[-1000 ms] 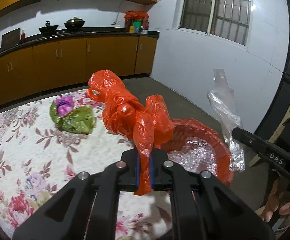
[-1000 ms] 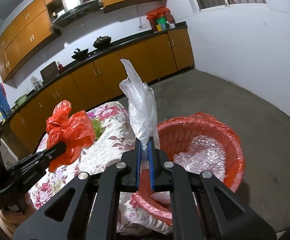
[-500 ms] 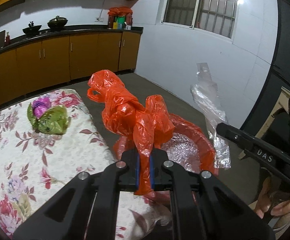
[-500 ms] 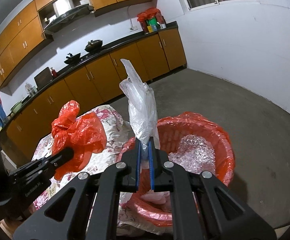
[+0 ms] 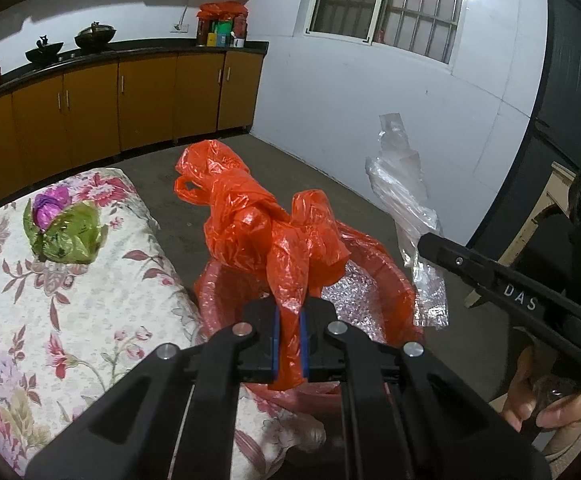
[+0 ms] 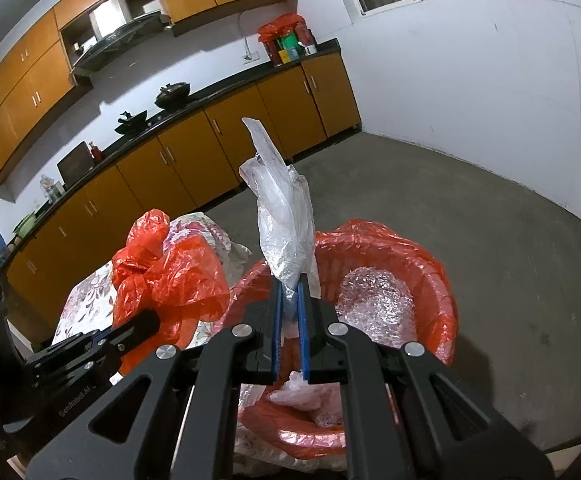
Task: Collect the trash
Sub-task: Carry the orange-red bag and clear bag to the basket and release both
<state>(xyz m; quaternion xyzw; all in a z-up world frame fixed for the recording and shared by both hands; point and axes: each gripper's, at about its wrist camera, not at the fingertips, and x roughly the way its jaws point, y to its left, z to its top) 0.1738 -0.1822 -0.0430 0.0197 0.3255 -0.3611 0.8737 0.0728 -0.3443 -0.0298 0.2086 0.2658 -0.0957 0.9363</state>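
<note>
Both my grippers pinch trash, left gripper the orange bag, right gripper the clear wrap; I should open only above the red bin, probably at 12 o'clock.

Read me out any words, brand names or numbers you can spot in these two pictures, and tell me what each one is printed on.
"DAS": white letters on the side of the right gripper arm, seen from the left wrist view.
Faint grey lettering on the left gripper arm, in the right wrist view: too blurred to read surely.
Labels on the containers at the far end of the counter: too small to read.
No readable print on the orange bag or the clear bag.
</note>
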